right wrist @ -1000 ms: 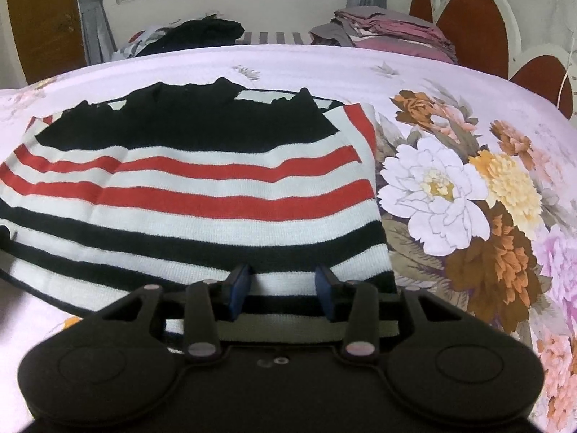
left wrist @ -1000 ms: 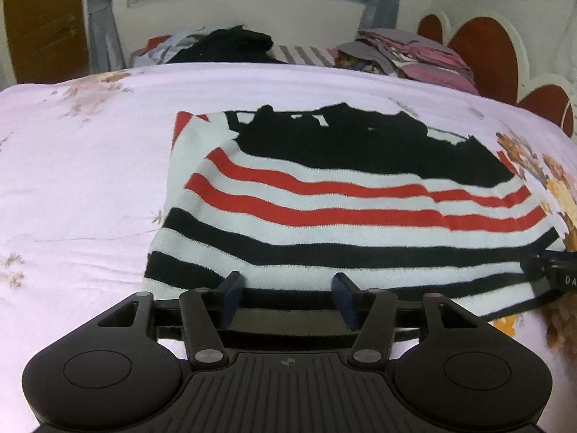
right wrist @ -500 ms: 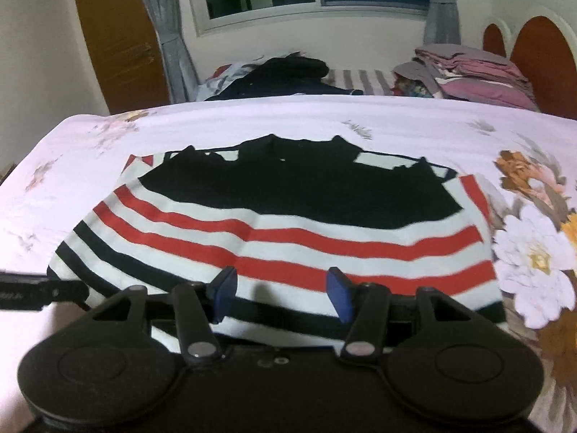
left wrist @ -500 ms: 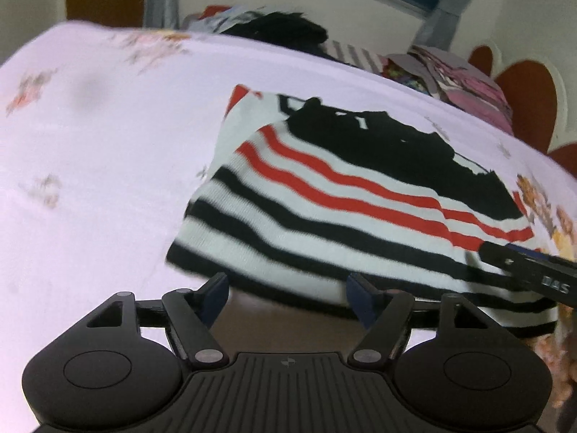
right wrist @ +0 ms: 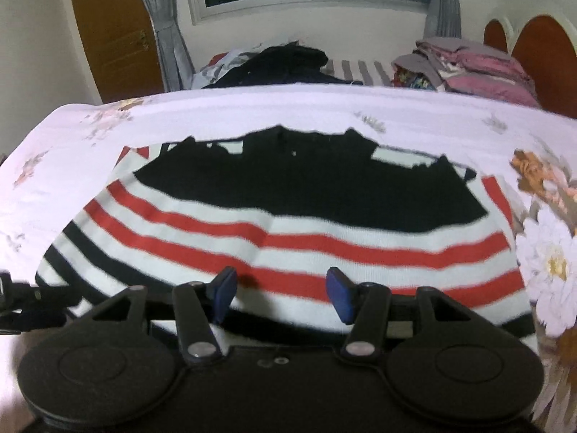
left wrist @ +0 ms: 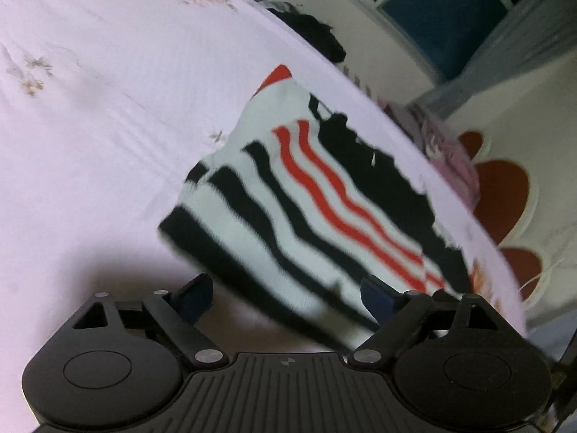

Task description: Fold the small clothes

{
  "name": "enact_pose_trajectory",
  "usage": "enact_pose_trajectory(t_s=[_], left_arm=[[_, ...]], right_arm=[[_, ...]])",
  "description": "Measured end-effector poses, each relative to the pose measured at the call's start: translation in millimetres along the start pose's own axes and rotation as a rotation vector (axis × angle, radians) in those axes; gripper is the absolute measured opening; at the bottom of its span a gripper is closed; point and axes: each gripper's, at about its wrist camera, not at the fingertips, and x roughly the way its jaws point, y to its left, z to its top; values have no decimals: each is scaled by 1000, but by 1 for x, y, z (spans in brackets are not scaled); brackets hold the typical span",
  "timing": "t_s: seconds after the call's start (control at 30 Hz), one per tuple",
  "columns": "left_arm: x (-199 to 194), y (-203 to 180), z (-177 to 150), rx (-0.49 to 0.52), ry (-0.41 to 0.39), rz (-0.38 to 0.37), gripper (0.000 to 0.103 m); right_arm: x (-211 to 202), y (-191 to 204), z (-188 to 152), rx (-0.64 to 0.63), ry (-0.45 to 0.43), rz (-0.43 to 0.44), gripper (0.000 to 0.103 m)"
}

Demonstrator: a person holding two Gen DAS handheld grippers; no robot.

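Two views, one sweater to deal with. Left wrist view: my left gripper [left wrist: 285,297] has its blue fingertips [left wrist: 194,297] spread wide with nothing pinched between them; the striped sweater [left wrist: 306,209] sits just ahead on the pink bedsheet [left wrist: 90,108], its black hem band nearest me and looking raised off the sheet with a shadow under it, though blur makes that hard to confirm. Frame is tilted and smeared, so I can't tell whether either fingertip touches the knit. Right wrist view: my right gripper [right wrist: 281,294] is likewise released, pads apart, hovering over the lower red and white stripes of the sweater [right wrist: 288,216]. Garment lies spread across the bed, black chest panel and neckline far from me, striped sleeve portions showing at both far corners behind the body, which reads as sleeves already tucked in. The left gripper's tip [right wrist: 21,299] pokes in at the left edge by the hem corner. Progress call: side folds look done, the bottom-to-top fold isn't; the hem is not yet laid over the chest. Other clothes, a dark heap [right wrist: 285,63] and a folded stack [right wrist: 465,68], sit at the far edge of the bed.
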Motion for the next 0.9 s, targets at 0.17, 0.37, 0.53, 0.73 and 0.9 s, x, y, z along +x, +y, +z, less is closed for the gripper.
enact_pose_trajectory(t_s=[0.17, 0.37, 0.53, 0.73, 0.9], left_arm=[[22, 9, 18, -77, -44, -96, 88], [41, 12, 27, -114, -95, -139, 69], [52, 24, 30, -167, -97, -143, 36], [58, 17, 28, -187, -109, -132, 26], [57, 1, 30, -142, -145, -98, 20]], right_arm=[[14, 4, 13, 13, -9, -40, 54], [36, 15, 5, -22, 37, -93, 56], [30, 15, 5, 11, 23, -125, 55], [32, 13, 5, -5, 35, -112, 56], [35, 12, 3, -55, 31, -91, 58]])
